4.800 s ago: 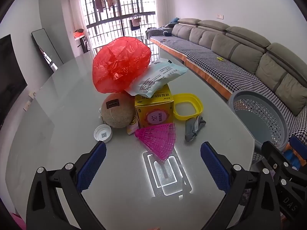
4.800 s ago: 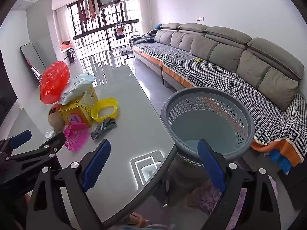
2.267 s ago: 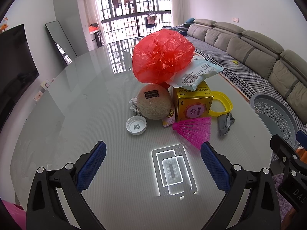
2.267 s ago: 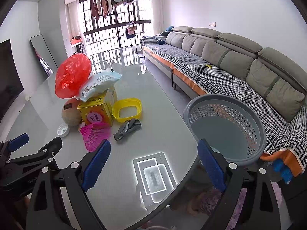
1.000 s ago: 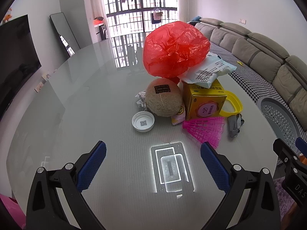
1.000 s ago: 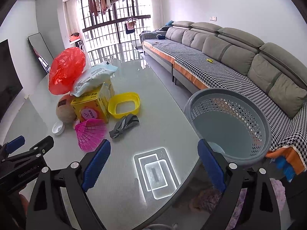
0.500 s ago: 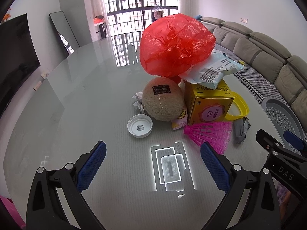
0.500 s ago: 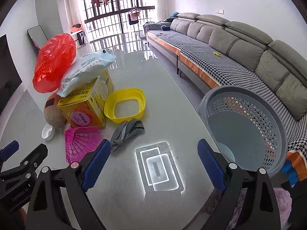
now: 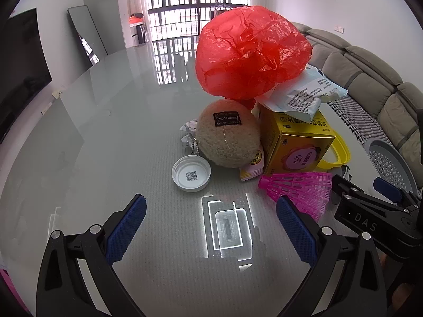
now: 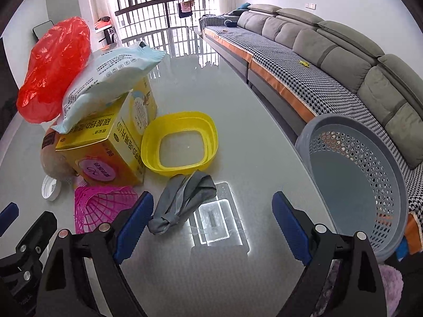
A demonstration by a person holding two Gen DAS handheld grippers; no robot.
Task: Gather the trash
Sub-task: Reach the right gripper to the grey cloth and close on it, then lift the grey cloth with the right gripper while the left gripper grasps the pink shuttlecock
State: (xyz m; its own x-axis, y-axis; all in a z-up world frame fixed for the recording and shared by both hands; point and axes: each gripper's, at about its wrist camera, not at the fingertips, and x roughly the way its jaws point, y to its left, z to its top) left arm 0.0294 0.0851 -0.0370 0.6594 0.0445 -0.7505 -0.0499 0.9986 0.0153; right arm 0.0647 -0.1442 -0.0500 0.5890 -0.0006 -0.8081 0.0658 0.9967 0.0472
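A heap of trash lies on the glass table (image 9: 111, 137): a red plastic bag (image 9: 251, 50), a pale wrapper (image 10: 108, 79) on a yellow box (image 9: 296, 142), a fuzzy tan ball (image 9: 227, 137), a white cap (image 9: 191, 176), crumpled paper (image 9: 188, 133), a pink shuttlecock (image 9: 301, 187), a yellow rim (image 10: 179, 142) and a grey knotted rag (image 10: 182, 198). My left gripper (image 9: 211, 227) hangs open just short of the cap. My right gripper (image 10: 211, 224) is open, its left finger beside the rag. A grey perforated basket (image 10: 357, 179) stands off the table's right edge.
A grey sofa (image 10: 330, 52) with a checked cover runs along the right wall. A mirror (image 9: 84, 34) leans at the far left near the barred window (image 9: 195, 2). Bright lamp reflections sit on the glass in front of both grippers.
Both grippers have moved forward toward the heap, so the trash looks larger. The right gripper has closed in on the grey rag. Both stay open and nothing is held.
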